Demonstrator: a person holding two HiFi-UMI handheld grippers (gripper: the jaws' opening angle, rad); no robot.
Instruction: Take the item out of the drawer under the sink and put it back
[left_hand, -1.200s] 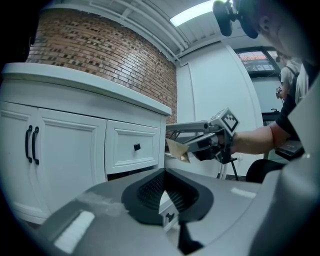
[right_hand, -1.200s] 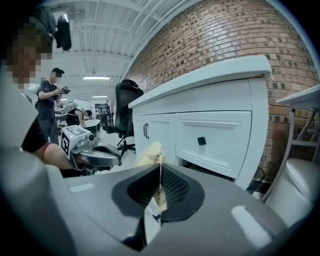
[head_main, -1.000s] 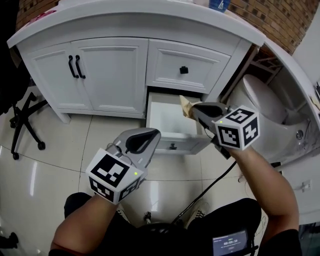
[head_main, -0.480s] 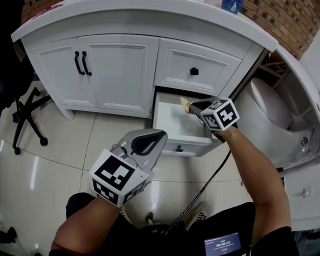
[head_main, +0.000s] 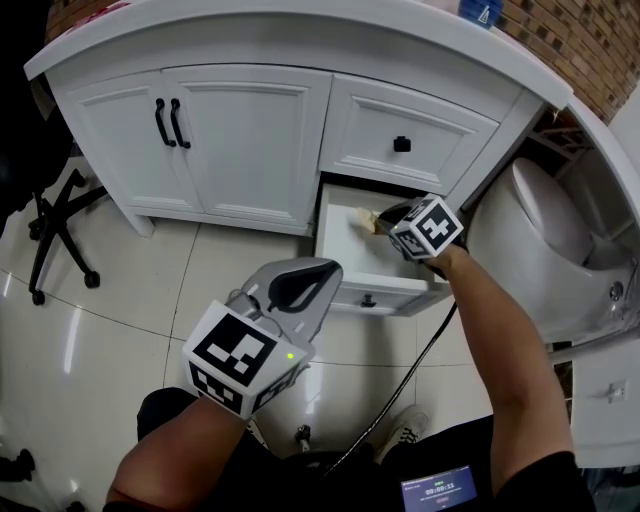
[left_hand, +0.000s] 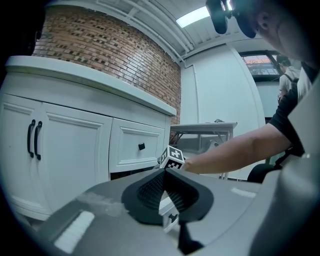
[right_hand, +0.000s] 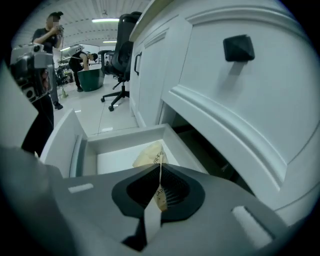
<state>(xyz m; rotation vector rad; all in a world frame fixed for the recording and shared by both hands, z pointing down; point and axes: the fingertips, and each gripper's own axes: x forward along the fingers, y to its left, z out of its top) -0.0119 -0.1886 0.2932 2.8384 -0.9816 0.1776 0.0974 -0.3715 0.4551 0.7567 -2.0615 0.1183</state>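
Head view shows a white sink cabinet (head_main: 240, 130) with its lower drawer (head_main: 375, 285) pulled open at about 1 o'clock from the person. The right claw (head_main: 388, 219) reaches into the drawer's far right part, its marker cube up. It is clenched on a flat tan packet (head_main: 365, 217), which sticks out toward 9 o'clock over the drawer's white inside.

In the right gripper view the right claw (right_hand: 159, 174) pinches the thin packet (right_hand: 149, 155) edge-on between its pads. The packet's free end hangs above the drawer's bottom, near the back wall (right_hand: 125, 141). Whether it touches the bottom cannot be told.

The left claw (head_main: 308, 276) hangs over the tiled floor (head_main: 100, 330), at 7 o'clock from the drawer front and apart from it. The left gripper view shows the left claw (left_hand: 164, 172) clenched with nothing between its pads.

A toilet (head_main: 530, 220) stands at 3 o'clock from the drawer. An office chair (head_main: 50, 240) stands at 9 o'clock.
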